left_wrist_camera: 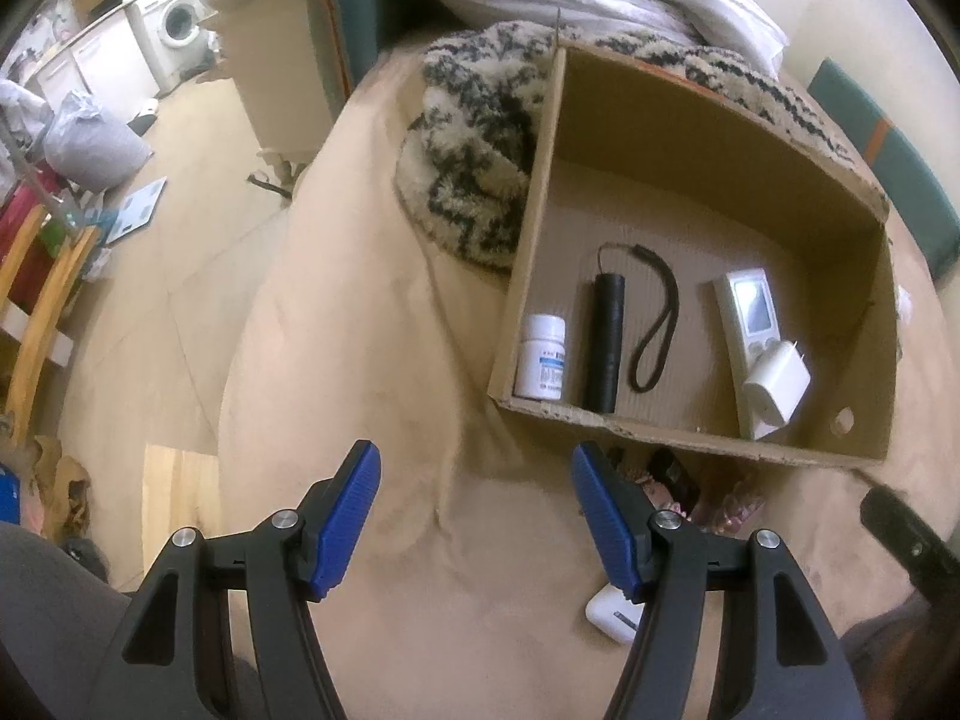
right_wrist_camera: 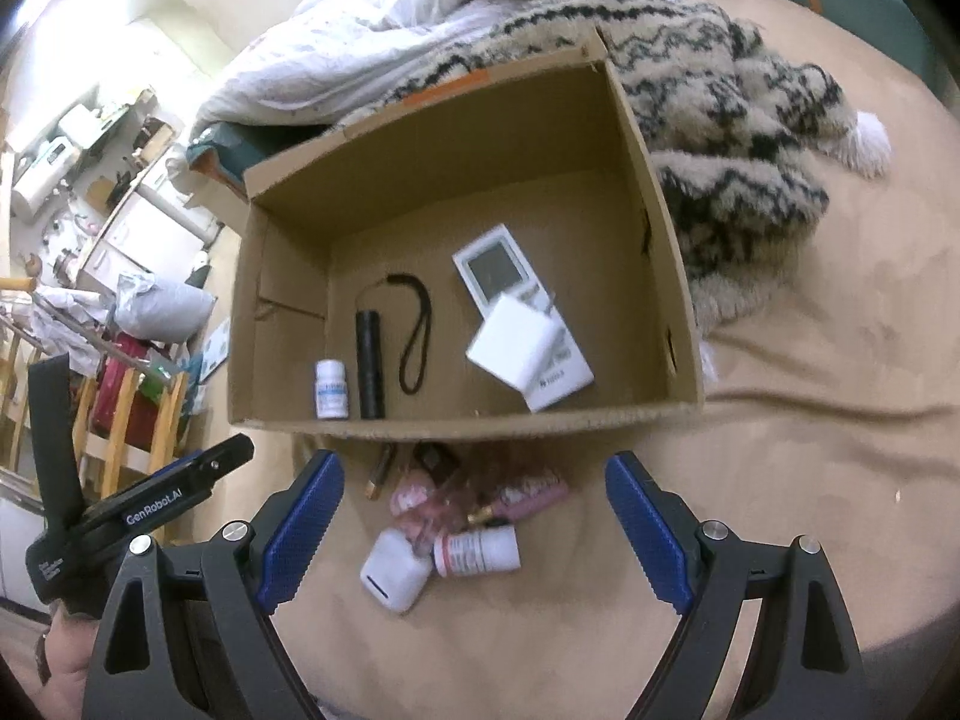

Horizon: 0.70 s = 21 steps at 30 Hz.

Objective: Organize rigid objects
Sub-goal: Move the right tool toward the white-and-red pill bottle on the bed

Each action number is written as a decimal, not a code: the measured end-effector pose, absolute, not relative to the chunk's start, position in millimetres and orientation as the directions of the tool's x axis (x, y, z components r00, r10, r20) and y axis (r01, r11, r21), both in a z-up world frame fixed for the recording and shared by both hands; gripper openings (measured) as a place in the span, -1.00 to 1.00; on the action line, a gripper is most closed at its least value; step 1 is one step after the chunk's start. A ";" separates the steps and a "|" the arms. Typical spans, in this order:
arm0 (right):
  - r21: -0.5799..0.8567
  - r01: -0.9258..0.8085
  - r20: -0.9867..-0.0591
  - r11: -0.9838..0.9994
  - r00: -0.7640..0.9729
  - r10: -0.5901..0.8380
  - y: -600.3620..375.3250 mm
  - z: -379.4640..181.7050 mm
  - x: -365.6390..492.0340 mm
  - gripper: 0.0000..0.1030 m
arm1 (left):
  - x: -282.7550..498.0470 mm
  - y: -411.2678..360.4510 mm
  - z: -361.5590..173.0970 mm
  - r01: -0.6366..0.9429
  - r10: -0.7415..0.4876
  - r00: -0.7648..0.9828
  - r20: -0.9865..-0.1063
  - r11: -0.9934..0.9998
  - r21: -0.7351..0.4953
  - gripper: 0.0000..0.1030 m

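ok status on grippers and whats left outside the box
Left gripper and right gripper open, empty. Box holds four items. White case, bottle, small clutter still outside. Nothing blocking.

1. The open brown corrugated cardboard box (right_wrist_camera: 654, 192) looks matt, with rough torn edges.
2. At 6 o'clock inside it, the black cylindrical torch (right_wrist_camera: 370, 363) is matt.
3. The white plastic pill bottle (right_wrist_camera: 331, 389) is smooth.
4. At 2 o'clock, the cream-and-black patterned fleece blanket (right_wrist_camera: 738, 138) is shaggy.
5. The tan cloth bed cover (right_wrist_camera: 810, 480) is soft and matt.
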State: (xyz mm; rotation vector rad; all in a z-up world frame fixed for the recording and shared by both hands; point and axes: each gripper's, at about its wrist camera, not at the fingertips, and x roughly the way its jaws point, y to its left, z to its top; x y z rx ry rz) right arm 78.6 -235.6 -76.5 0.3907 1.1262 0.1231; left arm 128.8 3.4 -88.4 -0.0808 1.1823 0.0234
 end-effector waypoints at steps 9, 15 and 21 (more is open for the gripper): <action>0.362 0.183 -0.898 0.914 0.332 0.289 -234.5 -108.4 82.9 0.83 | 130.6 -13.4 -112.0 -0.007 -0.036 0.297 -0.954 0.999 -0.040 0.23; 0.378 0.219 -0.902 0.899 0.307 0.304 -238.5 -117.0 85.7 0.83 | 149.9 -29.4 -145.3 0.041 -0.121 0.176 -0.977 0.992 -0.116 -0.38; 0.390 0.249 -0.900 0.886 0.304 0.311 -246.4 -117.8 85.1 0.83 | 167.7 -49.8 -164.4 0.109 -0.109 0.150 -0.983 0.990 -0.094 -0.41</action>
